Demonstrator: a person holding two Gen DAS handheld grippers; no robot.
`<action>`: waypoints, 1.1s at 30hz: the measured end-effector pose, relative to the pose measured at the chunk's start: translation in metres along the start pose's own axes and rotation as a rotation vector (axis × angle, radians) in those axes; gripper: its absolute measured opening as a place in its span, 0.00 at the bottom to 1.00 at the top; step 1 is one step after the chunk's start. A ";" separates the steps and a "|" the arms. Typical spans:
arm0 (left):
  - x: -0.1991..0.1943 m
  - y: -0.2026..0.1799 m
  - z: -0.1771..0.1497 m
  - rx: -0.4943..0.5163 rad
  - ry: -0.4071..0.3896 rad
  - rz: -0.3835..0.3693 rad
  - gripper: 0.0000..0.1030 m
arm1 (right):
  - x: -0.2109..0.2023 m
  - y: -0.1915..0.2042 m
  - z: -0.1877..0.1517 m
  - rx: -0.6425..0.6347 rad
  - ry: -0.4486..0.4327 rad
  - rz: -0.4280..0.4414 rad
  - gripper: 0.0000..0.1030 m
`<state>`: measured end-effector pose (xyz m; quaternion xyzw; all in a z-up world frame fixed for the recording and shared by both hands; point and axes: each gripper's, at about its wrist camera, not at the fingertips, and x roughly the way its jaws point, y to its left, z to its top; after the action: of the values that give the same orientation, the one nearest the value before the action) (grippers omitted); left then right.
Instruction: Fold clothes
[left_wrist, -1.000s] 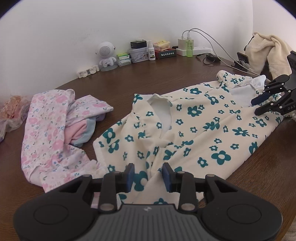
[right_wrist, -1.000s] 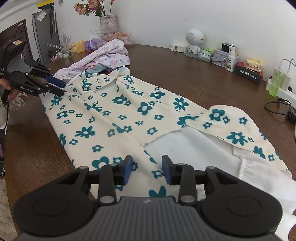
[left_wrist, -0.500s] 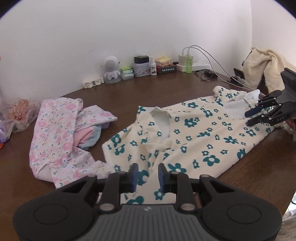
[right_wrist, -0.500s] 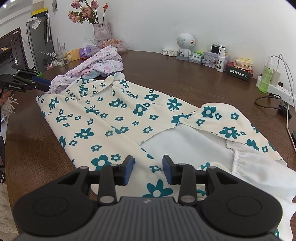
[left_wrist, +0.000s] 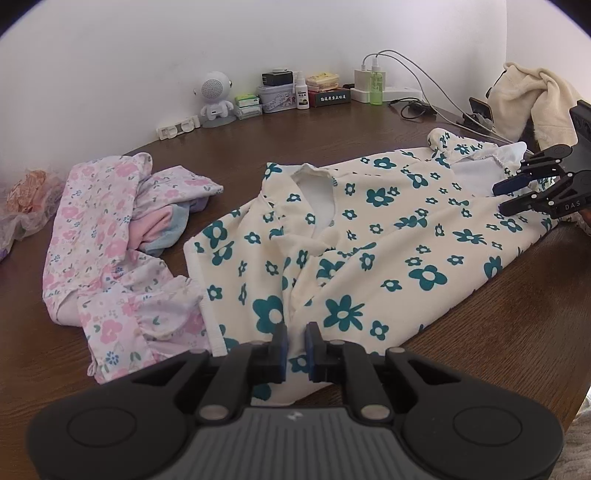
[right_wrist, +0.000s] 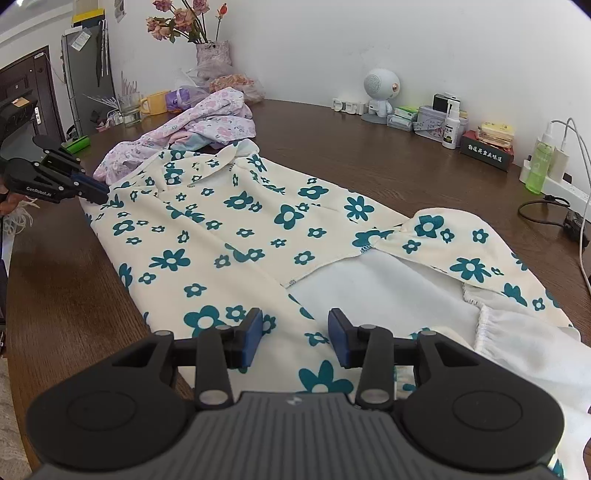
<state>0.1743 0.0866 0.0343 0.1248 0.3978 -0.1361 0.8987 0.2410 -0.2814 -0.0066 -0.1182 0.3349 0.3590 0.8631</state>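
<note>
Your left tongs (left_wrist: 294, 345) have just been closing and now stand nearly shut, with a fold of the cream garment with teal flowers (left_wrist: 369, 236) between the blue pads (left_wrist: 280, 347); whether the pads truly bite the cloth you cannot tell, since the tongs' own body hides the hem below them. That garment lies spread across the dark wooden surface (left_wrist: 258, 147), neck opening towards the wall, its far end turned back to show the white lining (right_wrist: 369, 288). Your right tongs (right_wrist: 295, 334) have just been opening and stand moderately apart over the near edge of the cloth, the pads not pressing on it; the cloth beneath them is cut off by the tongs' housing. In the left view the right tongs (left_wrist: 517, 195) show only as black fingers at the picture's right edge, the hand behind them mostly out of frame. A crumpled pink floral garment (left_wrist: 99, 236) lies just beside the cream one, touching it near the left tongs; pink and blue pieces are tucked inside it, too bundled to name. The labels on the small boxes by the wall are too small to read.
</note>
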 end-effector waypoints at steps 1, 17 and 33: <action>-0.001 0.000 0.000 0.000 0.006 0.004 0.09 | 0.001 0.001 0.000 -0.005 -0.001 0.005 0.39; -0.041 -0.010 0.012 -0.103 -0.153 0.031 0.73 | -0.040 0.007 0.004 0.062 -0.098 -0.049 0.66; -0.060 -0.067 -0.010 -0.351 -0.320 -0.057 0.92 | -0.116 0.065 -0.060 0.390 -0.252 -0.269 0.99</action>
<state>0.1059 0.0361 0.0645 -0.0680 0.2713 -0.1082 0.9540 0.1060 -0.3244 0.0284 0.0526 0.2688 0.1819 0.9444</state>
